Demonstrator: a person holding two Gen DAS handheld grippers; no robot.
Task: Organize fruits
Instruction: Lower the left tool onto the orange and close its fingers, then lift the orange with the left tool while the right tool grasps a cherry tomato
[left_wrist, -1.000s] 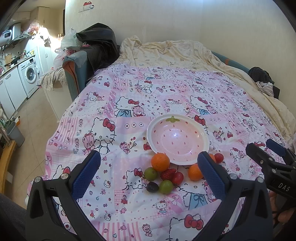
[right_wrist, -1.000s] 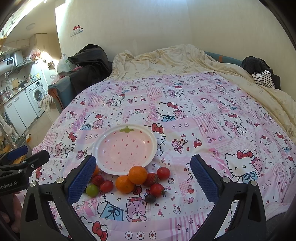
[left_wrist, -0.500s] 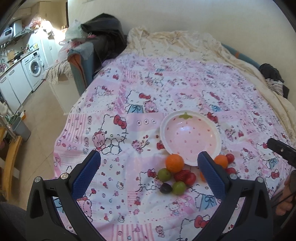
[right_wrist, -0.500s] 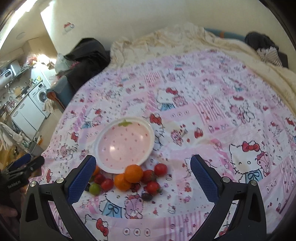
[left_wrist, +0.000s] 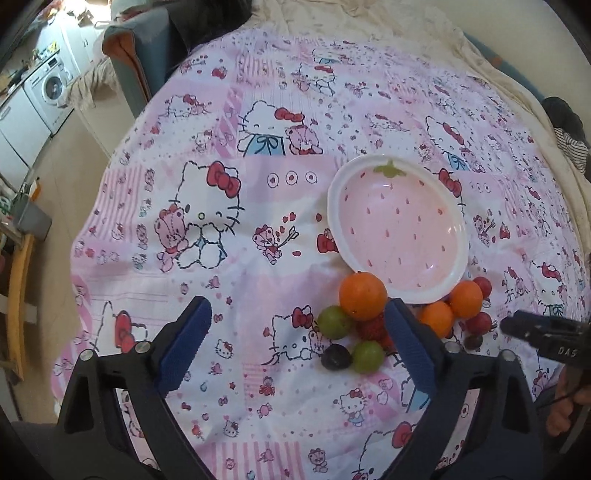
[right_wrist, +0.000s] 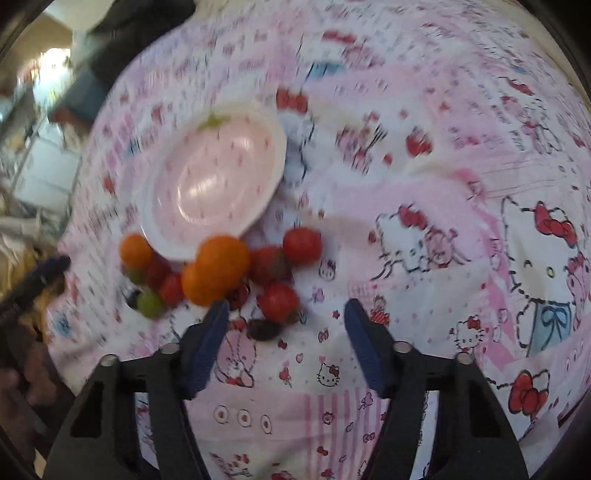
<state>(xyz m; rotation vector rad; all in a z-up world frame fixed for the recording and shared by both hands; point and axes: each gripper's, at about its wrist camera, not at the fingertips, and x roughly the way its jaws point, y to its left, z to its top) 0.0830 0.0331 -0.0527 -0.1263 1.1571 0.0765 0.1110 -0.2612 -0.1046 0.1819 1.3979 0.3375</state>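
Observation:
A pink strawberry-shaped bowl sits empty on the Hello Kitty bedspread; it also shows in the right wrist view. Small fruits lie bunched at its near rim: an orange, two more oranges, green plums, a dark plum, a strawberry and red tomatoes. My left gripper is open and empty, low over the cloth left of the fruits. My right gripper is open and empty, close above a tomato and a dark plum. That view is blurred.
The bed's left edge drops to a floor with a washing machine and white cabinets. A chair with dark clothes stands at the far left corner. A cream blanket lies along the far and right sides. The other gripper's tip shows right of the fruits.
Both grippers have tilted down and moved closer to the fruits. The right gripper moved fastest and now hovers just over the pile. No fruit has moved.

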